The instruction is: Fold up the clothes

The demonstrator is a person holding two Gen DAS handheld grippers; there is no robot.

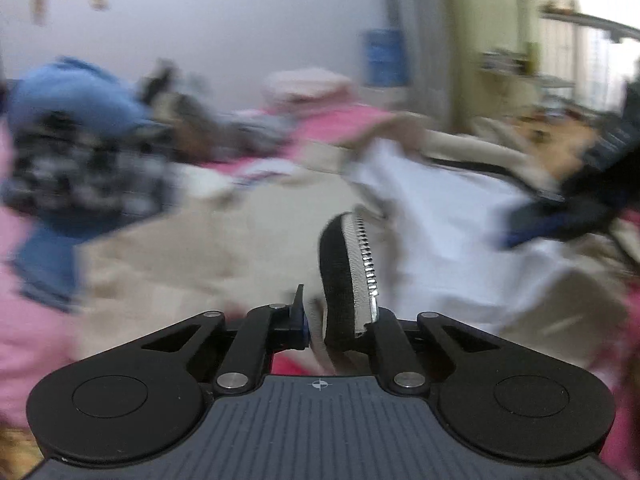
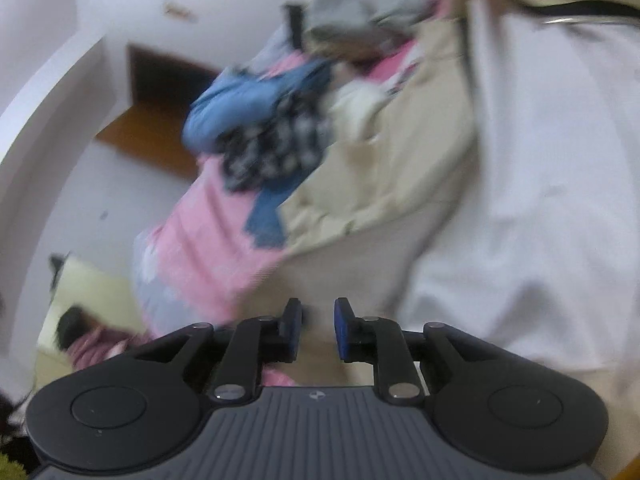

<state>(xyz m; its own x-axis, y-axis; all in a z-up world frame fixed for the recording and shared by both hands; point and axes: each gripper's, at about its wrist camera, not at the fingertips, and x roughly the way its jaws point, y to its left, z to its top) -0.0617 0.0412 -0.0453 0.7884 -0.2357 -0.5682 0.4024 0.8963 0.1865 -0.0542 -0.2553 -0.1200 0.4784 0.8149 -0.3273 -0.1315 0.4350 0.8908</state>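
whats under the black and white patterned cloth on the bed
The patterned cloth lies on blue denim and a pink sheet, beside a beige garment. What lies beneath its middle is covered, and blur hides detail.

Garment (image 1: 460, 240) lies right of the clothes pile (image 1: 80, 140) on the bed (image 1: 36, 340).

Beige garment (image 2: 384, 168): spread over the pink bed cover, white lining (image 2: 528, 200) turned out and creased, black zipper strip (image 1: 352, 276) standing up along one edge. Blue denim (image 2: 248, 108) and black-and-white checked piece (image 2: 276, 148): heaped together beside it, unfolded. Both views blurred.
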